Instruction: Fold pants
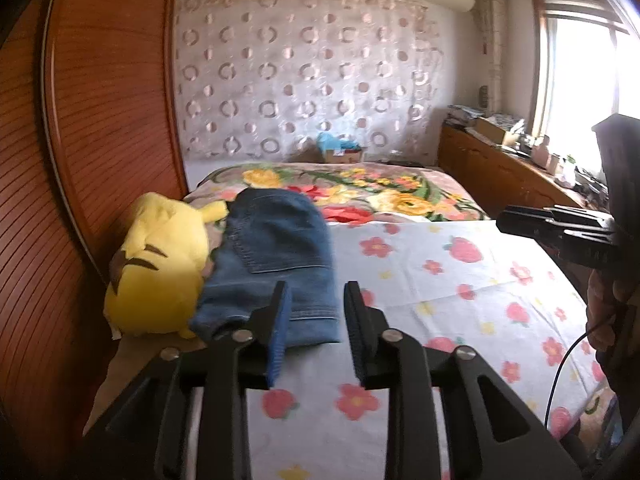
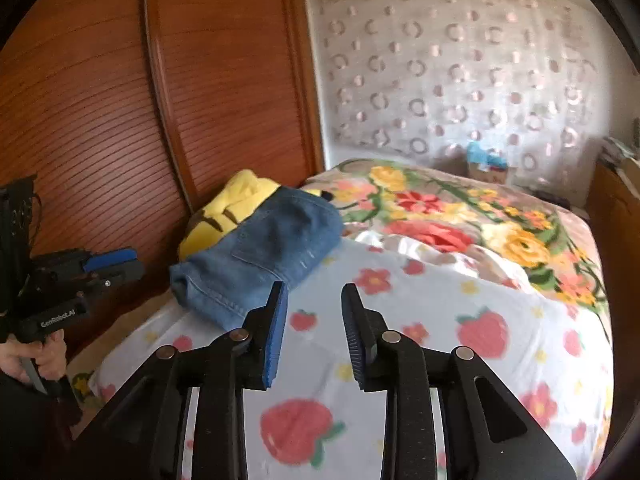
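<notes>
The blue denim pants (image 1: 272,264) lie folded in a compact bundle on the flowered white sheet (image 1: 440,288), leaning against a yellow plush toy (image 1: 160,264). My left gripper (image 1: 316,296) is open and empty, held just in front of the near edge of the pants. In the right wrist view the pants (image 2: 260,252) lie to the left ahead, and my right gripper (image 2: 314,300) is open and empty over the sheet, apart from them. The left gripper also shows at the left of the right wrist view (image 2: 116,264), and the right gripper at the right of the left wrist view (image 1: 504,222).
A wooden slatted headboard (image 1: 100,140) runs along the left of the bed. A bright floral blanket (image 1: 360,192) covers the far part of the bed. A wooden cabinet (image 1: 500,168) with clutter stands at the right below a window. A patterned curtain (image 1: 304,76) hangs behind.
</notes>
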Tool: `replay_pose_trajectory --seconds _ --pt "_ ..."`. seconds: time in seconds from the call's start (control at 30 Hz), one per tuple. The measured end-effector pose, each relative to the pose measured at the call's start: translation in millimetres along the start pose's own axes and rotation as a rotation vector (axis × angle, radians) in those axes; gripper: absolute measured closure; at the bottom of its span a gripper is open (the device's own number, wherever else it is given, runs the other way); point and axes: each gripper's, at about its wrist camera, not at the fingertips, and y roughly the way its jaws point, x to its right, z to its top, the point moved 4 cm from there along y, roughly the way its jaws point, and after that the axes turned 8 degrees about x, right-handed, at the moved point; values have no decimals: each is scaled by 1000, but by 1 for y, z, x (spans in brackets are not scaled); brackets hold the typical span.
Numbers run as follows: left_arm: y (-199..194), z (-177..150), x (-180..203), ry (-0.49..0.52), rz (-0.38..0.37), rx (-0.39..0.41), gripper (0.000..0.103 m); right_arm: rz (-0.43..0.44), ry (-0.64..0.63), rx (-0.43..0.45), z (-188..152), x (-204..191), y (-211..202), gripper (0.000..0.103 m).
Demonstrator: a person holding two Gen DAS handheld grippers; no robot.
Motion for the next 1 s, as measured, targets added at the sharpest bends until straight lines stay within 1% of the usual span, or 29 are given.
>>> replay_pose_trajectory --seconds 0.1,0.2,0.27,0.4,0.6,0.73,0.77,0.83,0.97,1.0 --pt "-9 0 21 19 -20 10 71 -31 19 19 -10 8 -28 71" --pt "-15 -1 38 33 -44 15 67 -62 27 32 -18 14 -46 66" --pt "-19 -2 49 39 -57 18 64 -78 37 42 -24 16 -61 65" --pt "-26 -4 71 67 -90 11 63 -107 48 63 -33 22 -84 60" --pt "-30 -6 99 93 -143 -1 59 -138 60 78 -43 30 -111 60" --pt "-35 -10 115 102 -159 -3 56 -164 69 91 -46 33 -130 59" --pt "-38 -9 118 101 -166 0 53 -172 66 96 -46 33 -135 58" --pt "-42 -8 123 98 -181 9 51 -188 64 107 -45 33 -145 51" --pt "-47 -4 131 102 -188 18 50 -216 62 134 -42 33 -164 45" --pt "-49 -2 133 100 -188 23 50 -225 64 143 -41 33 -170 42"
